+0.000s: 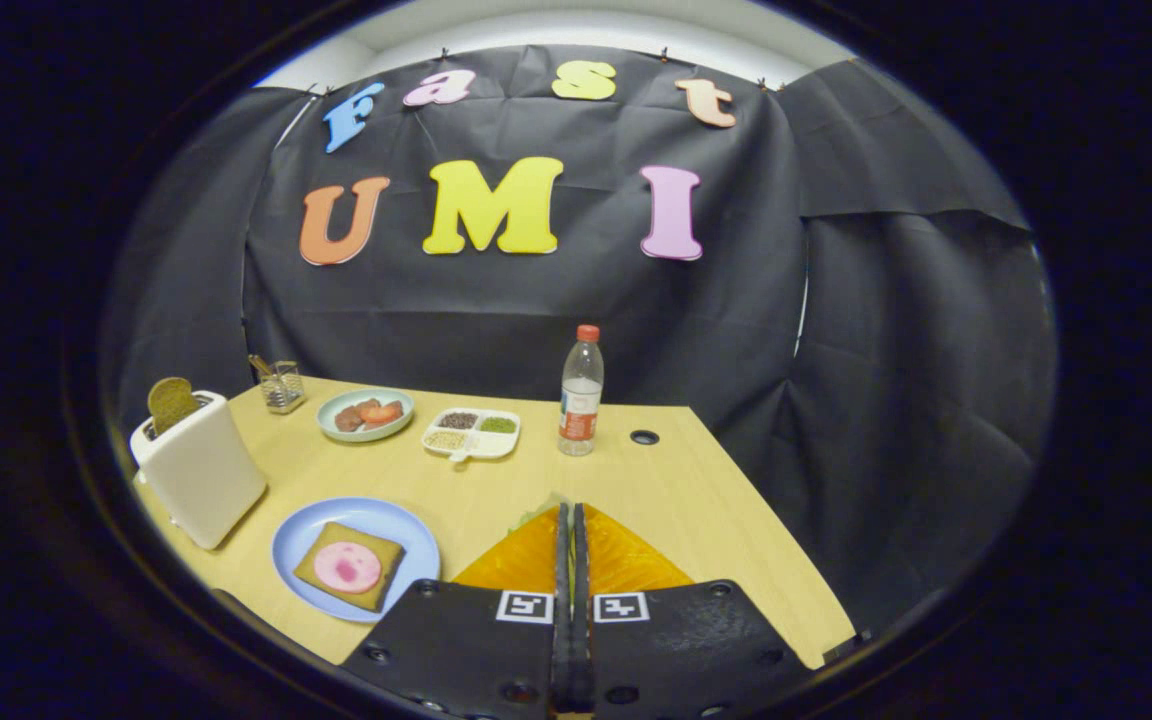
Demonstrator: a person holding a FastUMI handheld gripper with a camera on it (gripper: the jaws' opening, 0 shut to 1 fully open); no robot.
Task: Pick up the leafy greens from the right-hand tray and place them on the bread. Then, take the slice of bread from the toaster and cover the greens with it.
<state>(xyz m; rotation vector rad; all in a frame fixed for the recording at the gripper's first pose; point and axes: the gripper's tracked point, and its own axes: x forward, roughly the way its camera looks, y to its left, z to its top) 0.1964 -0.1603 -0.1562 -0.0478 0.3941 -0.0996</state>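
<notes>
Jaws pressed together over orange tray [626, 560], leafy greens [536, 512] at tips.

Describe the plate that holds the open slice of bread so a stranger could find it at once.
Start at the white toaster on the wooden table. Beside it lies a light blue plate, off to one side of the shut gripper. Unlike the smaller greenish plate farther back, it carries square bread topped with a pink round slice.

A staged demo booth, not a real kitchen: black cloth wall [536, 320] drapes behind a pale wooden desk [666, 490] with a cable hole [644, 437] at two o'clock.
</notes>
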